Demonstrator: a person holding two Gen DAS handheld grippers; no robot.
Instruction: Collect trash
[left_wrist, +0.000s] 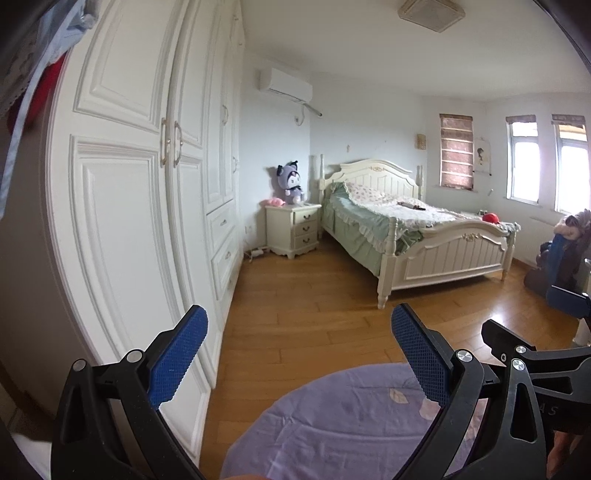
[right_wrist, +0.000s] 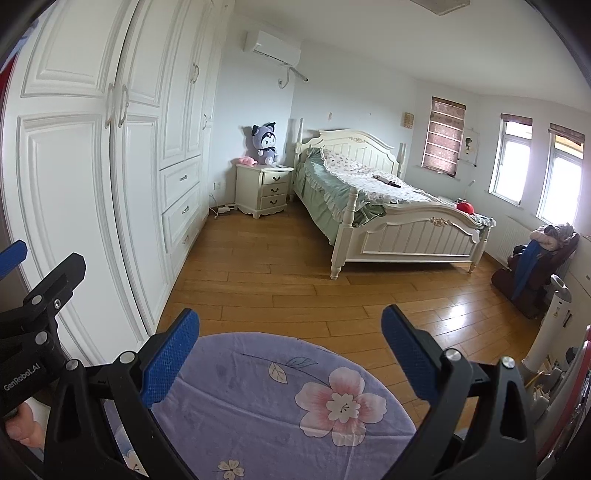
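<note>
- Both tongs are spread and empty: left tongs (left_wrist: 299, 354), right tongs (right_wrist: 290, 352), held over a round lilac floral-clothed tabletop (right_wrist: 280, 406).
- No trash shows on the wooden floor (right_wrist: 280, 273) or the bed (right_wrist: 373, 184); I judge this the searching step.
- Next: scan farther, then approach.

1 bed (right_wrist: 388, 218), 1 nightstand (right_wrist: 263, 189), 2 plush toys (right_wrist: 265, 144), 3 windows (right_wrist: 443, 149), 1 air conditioner (right_wrist: 273, 46), 2 grippers (right_wrist: 290, 341)
</note>
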